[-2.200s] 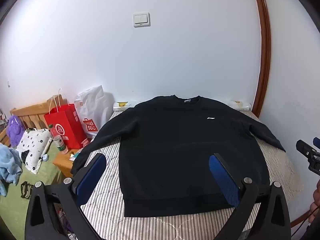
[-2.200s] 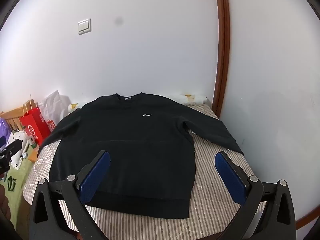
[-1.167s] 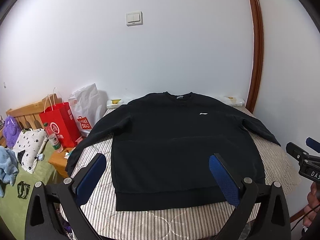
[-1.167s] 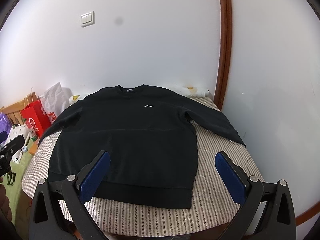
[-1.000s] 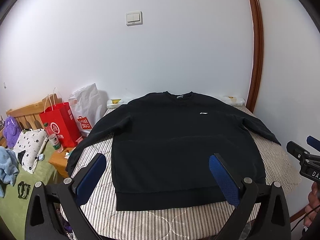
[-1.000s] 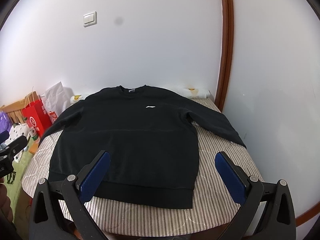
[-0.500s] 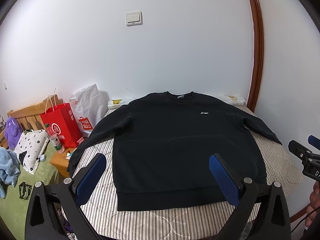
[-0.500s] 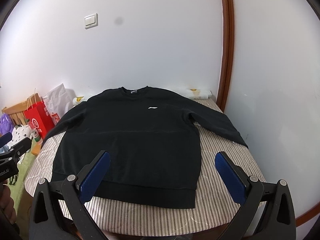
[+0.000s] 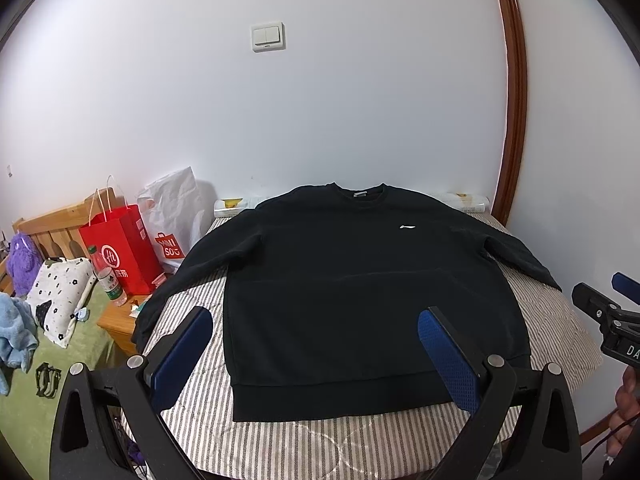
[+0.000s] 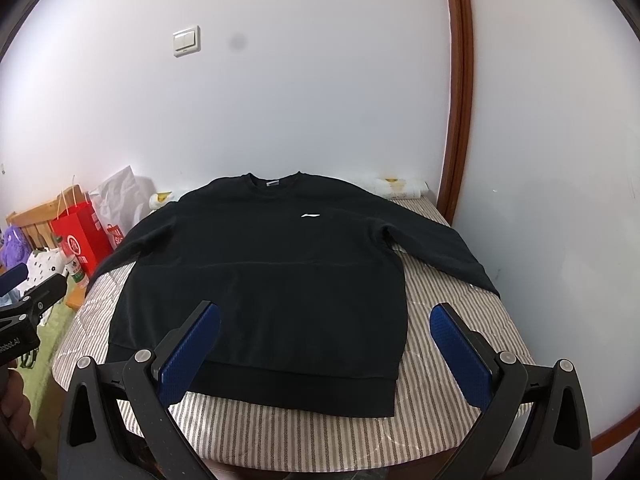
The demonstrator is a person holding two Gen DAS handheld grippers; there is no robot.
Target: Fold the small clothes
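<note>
A black sweatshirt [image 9: 360, 280] with a small white chest logo lies flat, front up, on a striped bed [image 9: 280, 440], sleeves spread out to both sides, hem toward me. It also shows in the right wrist view [image 10: 272, 280]. My left gripper [image 9: 316, 344] is open and empty, held above the hem's near edge. My right gripper [image 10: 324, 344] is open and empty, above the hem's right part. Each gripper shows at the edge of the other's view.
A white wall with a light switch [image 9: 268, 37] stands behind the bed. A brown door frame [image 9: 514, 120] is at the right. A red paper bag [image 9: 120, 248], a white bag [image 9: 176, 216], a bottle and a pillow [image 9: 60, 292] sit left of the bed.
Both grippers have drawn back slightly from the bed and steadied; the sweatshirt has not moved. Both stay open.
</note>
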